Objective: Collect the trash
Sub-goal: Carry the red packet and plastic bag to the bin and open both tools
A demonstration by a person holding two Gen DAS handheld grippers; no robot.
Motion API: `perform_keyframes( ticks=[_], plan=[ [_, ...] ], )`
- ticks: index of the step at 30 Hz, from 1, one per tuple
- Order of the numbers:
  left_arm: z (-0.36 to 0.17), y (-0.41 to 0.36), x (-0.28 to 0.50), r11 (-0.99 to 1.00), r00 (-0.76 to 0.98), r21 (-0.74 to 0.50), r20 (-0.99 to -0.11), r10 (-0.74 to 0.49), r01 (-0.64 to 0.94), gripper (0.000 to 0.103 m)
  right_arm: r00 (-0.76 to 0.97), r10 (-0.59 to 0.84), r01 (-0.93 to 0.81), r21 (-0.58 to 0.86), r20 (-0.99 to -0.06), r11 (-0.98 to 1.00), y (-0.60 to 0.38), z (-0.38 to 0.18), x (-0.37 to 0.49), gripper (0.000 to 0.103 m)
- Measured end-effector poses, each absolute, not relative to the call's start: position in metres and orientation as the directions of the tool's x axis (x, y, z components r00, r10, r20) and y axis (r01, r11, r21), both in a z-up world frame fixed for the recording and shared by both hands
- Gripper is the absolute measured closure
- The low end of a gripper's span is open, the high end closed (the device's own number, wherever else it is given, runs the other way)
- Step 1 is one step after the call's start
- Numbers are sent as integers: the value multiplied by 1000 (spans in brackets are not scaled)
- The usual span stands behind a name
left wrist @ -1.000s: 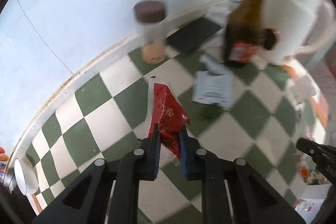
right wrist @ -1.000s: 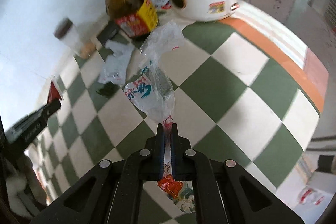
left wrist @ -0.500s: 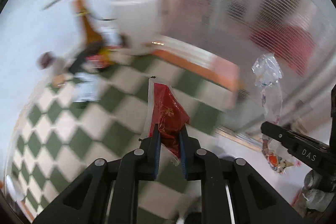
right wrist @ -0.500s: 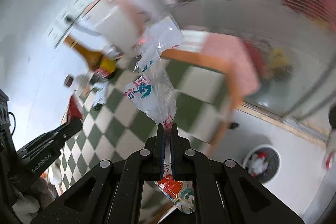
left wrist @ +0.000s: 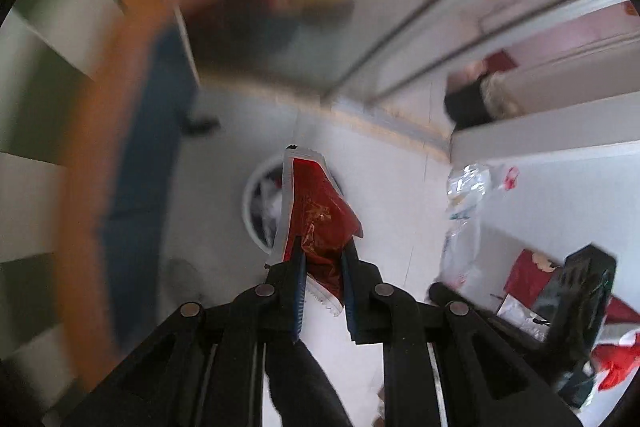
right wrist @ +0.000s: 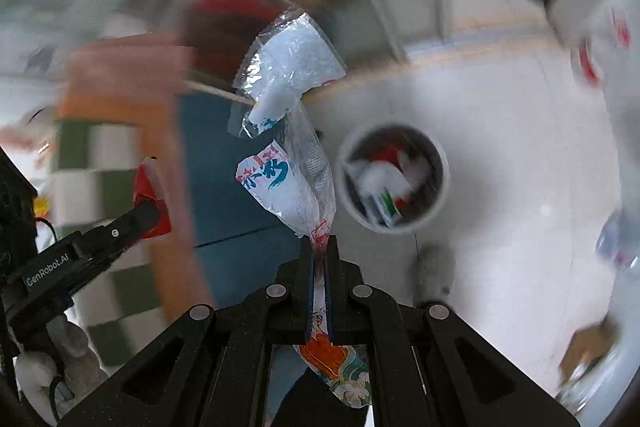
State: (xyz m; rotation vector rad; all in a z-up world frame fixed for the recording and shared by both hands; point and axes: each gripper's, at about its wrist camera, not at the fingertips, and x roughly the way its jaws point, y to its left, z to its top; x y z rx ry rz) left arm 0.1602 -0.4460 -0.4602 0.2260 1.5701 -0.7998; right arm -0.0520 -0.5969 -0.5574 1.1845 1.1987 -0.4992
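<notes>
My left gripper is shut on a red foil wrapper, held in the air above a white round trash bin on the floor; the wrapper hides much of the bin. My right gripper is shut on a clear plastic bag with blue and red print. The bin, holding several pieces of trash, sits just right of that bag on the white floor. The left gripper with the red wrapper shows at the left of the right wrist view. The clear bag shows at the right of the left wrist view.
The checkered table's orange edge and blue side lie to the left, blurred. A white tiled floor surrounds the bin. Red and white clutter lies at the right. A sliding door track runs behind.
Both grippers have swung away from the checkered table, off its edge and down toward the floor bin, each still holding its piece of trash. The bin is now close.
</notes>
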Motion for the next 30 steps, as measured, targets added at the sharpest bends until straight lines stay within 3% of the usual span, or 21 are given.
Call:
perform_keyframes(
  ticks=[4, 10, 17, 18, 19, 20, 21, 22, 24, 26, 30],
  plan=[
    [-594, -488, 161, 765, -293, -357, -929, -227, 537, 90, 323, 317, 863, 415, -892, 288, -610, -682, -60, 99],
    [-729, -524, 155, 753, -400, -354, -907, -132, 554, 90, 288, 357, 874, 397, -889, 282, -620, -806, -48, 99],
    [-772, -544, 152, 718, -407, -325, -911, -63, 616, 82, 252, 385, 881, 375, -888, 289, -627, -863, -31, 97],
    [-771, -544, 151, 715, -396, -318, -916, -62, 623, 79, 240, 388, 885, 365, -890, 290, -628, -867, -30, 96],
    [-768, -542, 153, 712, -387, -312, -920, -62, 629, 61, 230, 389, 888, 356, -892, 292, -628, -868, -28, 94],
    [-766, -539, 155, 710, -379, -312, -923, -69, 631, 36, 223, 385, 889, 349, -896, 297, -629, -868, -24, 85],
    [-763, -539, 157, 711, -363, -306, -929, -77, 633, 25, 216, 373, 890, 339, -902, 305, -629, -865, -23, 68],
    [-765, -539, 158, 711, -346, -299, -934, -84, 636, 15, 216, 365, 888, 338, -906, 311, -628, -860, -24, 60],
    [-755, -535, 162, 713, -318, -279, -945, -82, 643, 15, 221, 354, 885, 339, -909, 319, -630, -854, -25, 43],
    [-749, -532, 165, 712, -276, -248, -958, -78, 657, 5, 219, 340, 885, 333, -915, 325, -631, -845, -26, 42],
    [-722, -522, 163, 698, -144, -164, -986, -88, 697, 4, 258, 325, 880, 360, -910, 310, -635, -825, -40, 26]
  ],
)
